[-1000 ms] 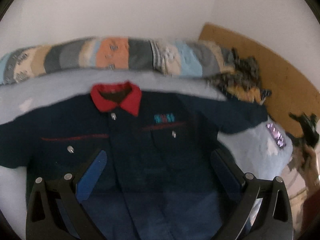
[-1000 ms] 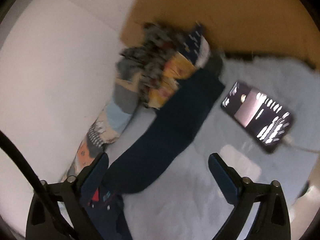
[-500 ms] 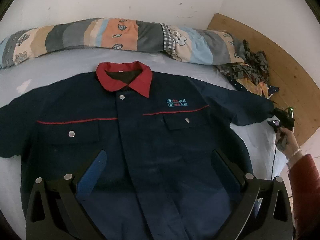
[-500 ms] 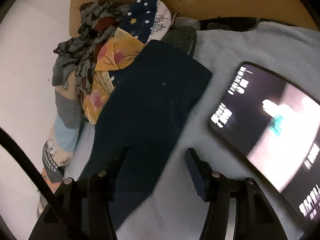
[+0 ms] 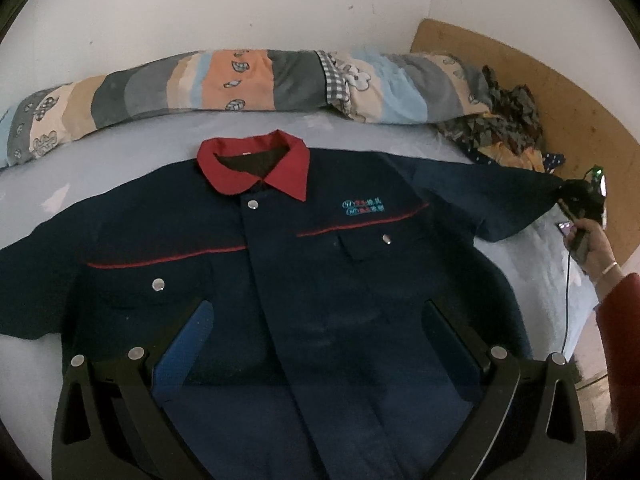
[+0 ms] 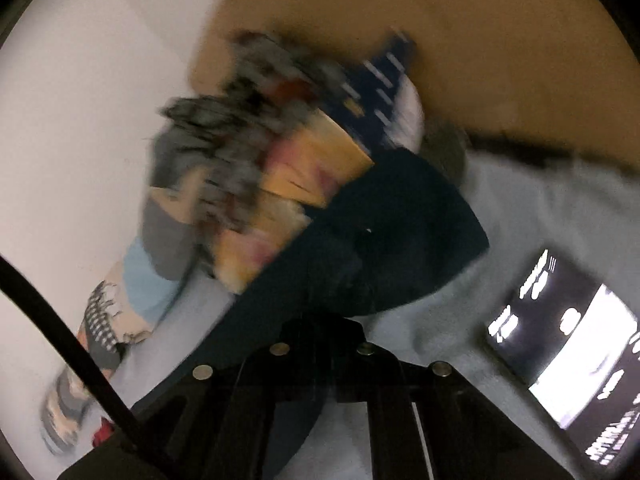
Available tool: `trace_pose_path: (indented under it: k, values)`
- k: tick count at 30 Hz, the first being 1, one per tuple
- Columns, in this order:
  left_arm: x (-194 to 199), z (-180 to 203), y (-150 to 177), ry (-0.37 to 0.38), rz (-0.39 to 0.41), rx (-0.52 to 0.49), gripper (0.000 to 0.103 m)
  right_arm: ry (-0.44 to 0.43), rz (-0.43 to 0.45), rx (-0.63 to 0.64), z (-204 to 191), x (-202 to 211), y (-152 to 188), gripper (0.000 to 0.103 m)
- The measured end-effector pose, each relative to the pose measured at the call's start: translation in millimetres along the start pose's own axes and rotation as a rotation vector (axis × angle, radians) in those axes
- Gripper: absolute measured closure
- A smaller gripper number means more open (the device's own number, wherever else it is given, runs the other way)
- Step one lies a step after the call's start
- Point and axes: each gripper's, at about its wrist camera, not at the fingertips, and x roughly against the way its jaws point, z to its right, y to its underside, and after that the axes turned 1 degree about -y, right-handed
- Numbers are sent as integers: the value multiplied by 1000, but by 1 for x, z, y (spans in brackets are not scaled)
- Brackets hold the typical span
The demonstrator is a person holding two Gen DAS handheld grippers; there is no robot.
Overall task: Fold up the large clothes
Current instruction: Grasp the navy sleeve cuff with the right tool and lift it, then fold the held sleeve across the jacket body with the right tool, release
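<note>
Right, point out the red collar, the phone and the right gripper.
red collar (image 5: 292, 178): left wrist view, on its right flap.
phone (image 6: 576, 344): right wrist view, on the lit screen.
right gripper (image 6: 324, 326): right wrist view, closed tips pinching the navy sleeve (image 6: 384, 240).

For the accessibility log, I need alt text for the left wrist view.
A navy jacket with a red collar lies spread flat, front up, on a pale blue bed. The open left gripper hovers over its lower half, while the right gripper meets the far sleeve end. A striped pillow lines the wall.

Matt navy cloth jacket (image 5: 320, 280) on fleecy blanket (image 5: 168, 140); headboard (image 5: 560, 100) of matt wood.
</note>
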Motion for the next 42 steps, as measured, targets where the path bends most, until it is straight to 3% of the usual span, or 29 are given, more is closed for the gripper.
trace_pose_path:
  k: [4,10,20,25,30,34,39,42]
  values:
    - [10,-5,-1,-23,31,1,0,-33,68,98,-46,39,-18,97]
    - [24,-24,-5,-76,72,14,0,-100,104,198,-123,81,-34,97]
    - [49,-82,-10,-165,134,138,0,-323,84,406,-315,135,22,97]
    - [67,-115,-6,-189,158,218,0,-443,29,521,-413,147,95,97]
    - [87,-144,1,-230,188,269,0,-504,-108,652,-484,125,220,98]
    - [97,-163,5,-263,200,305,0,-510,-260,740,-505,93,332,98]
    - [104,-174,7,-267,206,344,0,-464,-429,882,-497,51,469,97]
    - [103,-172,7,-266,205,337,0,-421,-466,938,-488,40,518,94]
